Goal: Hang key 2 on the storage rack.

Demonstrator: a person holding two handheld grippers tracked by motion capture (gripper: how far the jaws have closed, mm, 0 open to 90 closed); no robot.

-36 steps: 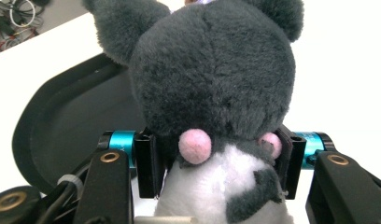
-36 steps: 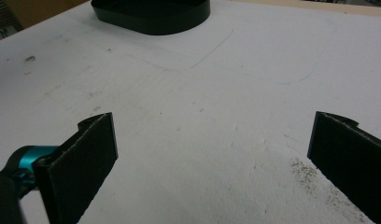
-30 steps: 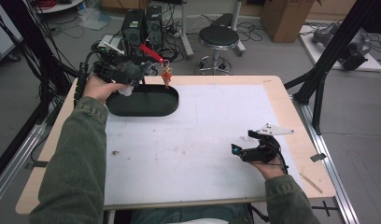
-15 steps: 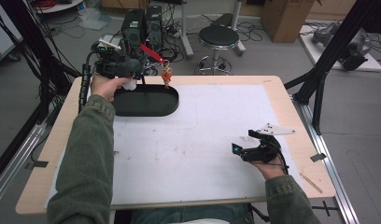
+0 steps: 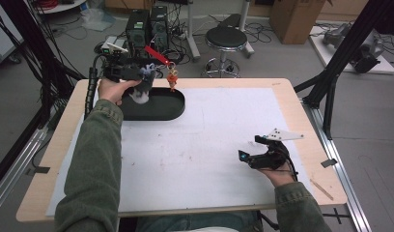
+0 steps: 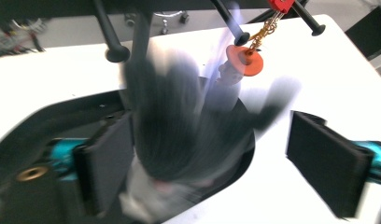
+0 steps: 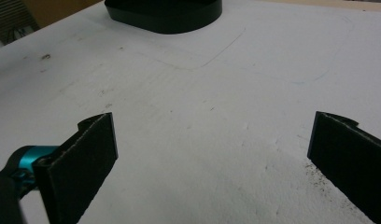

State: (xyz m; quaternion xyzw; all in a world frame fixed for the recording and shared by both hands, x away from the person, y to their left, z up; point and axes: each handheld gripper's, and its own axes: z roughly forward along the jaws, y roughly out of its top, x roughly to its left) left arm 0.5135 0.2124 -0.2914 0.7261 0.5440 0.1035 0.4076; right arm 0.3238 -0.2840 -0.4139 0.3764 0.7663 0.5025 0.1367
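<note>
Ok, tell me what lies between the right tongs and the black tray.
Only bare white mat, seen in the right gripper view, from the open right tongs up to the black tray.

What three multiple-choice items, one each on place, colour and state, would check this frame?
1. Where is the black tray?
A. far left part of the table
B. by the right gripper
C. on the stool

2. What colour is the disc of the small charm hanging on a chain above the tray?
A. green
B. orange
C. white

3. How do the right gripper's jaws stand?
A. shut on a cloth
B. open with nothing between
C. shut on the tray

Key: 1 A, the high view shows it under the left gripper; 2 B, the left gripper view shows the orange disc; 3 B, bare white mat lies between them.
</note>
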